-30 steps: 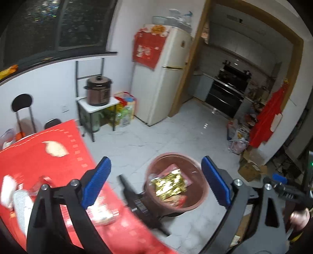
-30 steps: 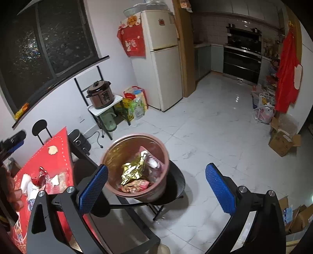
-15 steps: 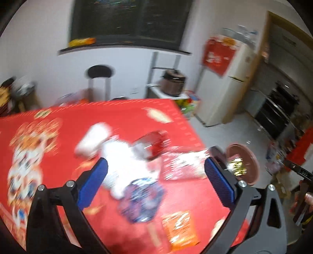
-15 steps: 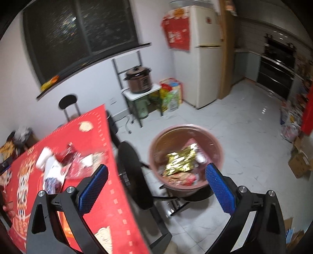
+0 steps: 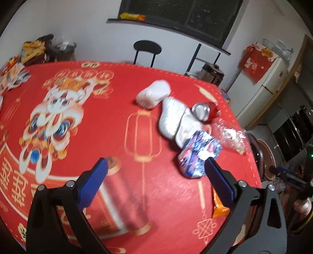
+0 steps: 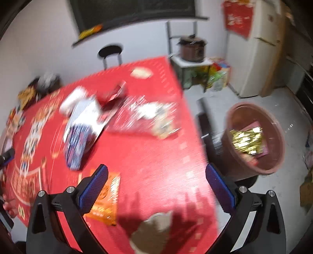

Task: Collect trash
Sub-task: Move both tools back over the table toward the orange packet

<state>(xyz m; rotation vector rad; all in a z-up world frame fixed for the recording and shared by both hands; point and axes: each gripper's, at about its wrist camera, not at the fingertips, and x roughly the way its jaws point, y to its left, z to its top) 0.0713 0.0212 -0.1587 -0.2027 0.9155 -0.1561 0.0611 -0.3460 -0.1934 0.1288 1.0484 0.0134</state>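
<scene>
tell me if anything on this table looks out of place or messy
Yes: litter is bunched on the red tablecloth near its bin-side edge: a crushed red can on its side, a crumpled blue wrapper, clear plastic, white packets and an orange packet. The brown bin already holds gold foil.

The room is lit by indoor light from above, and the window (image 5: 197,17) is dark. The right wrist view is strongly blurred by motion; the left one is sharper. Soft finger shadows fall on the red tablecloth (image 6: 156,156). Fisheye distortion bends the edges, and the corners are black.
</scene>
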